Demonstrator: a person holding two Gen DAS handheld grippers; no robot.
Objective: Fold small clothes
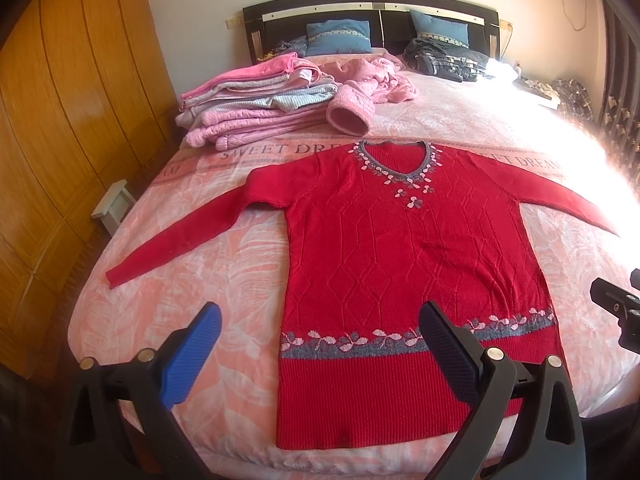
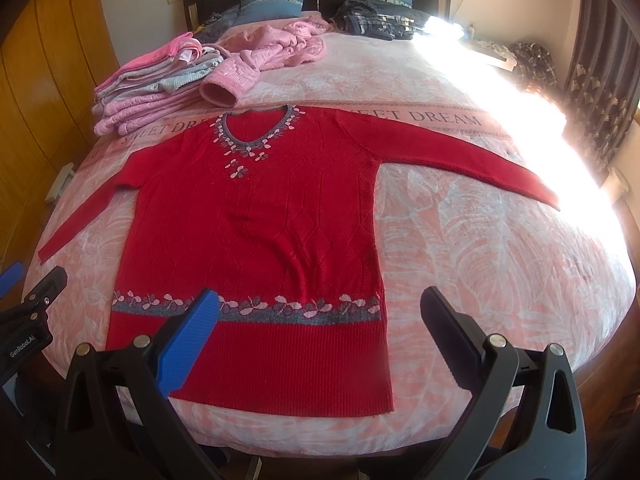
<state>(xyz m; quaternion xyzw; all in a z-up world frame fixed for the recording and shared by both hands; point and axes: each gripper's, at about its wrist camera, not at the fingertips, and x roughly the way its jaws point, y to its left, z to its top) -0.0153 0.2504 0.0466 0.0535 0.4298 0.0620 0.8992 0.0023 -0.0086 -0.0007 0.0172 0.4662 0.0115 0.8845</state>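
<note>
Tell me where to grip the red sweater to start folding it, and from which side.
Take the red sweater by its sleeve cuffs. It lies flat, face up, both sleeves spread outward. The left gripper suits the left cuff, coming from the bed's left edge; the right gripper suits the right cuff. Both are open, holding nothing.

You have the sweater (image 1: 400, 248) lying flat on the bed (image 1: 180, 288), hem toward you, neck toward the headboard (image 1: 372, 8). Behind the sweater to its left sits the stack of folded clothes (image 1: 256, 100); behind its neck lies a crumpled jacket (image 1: 372, 80). Two pillows (image 1: 338, 36) lean against the headboard.
</note>
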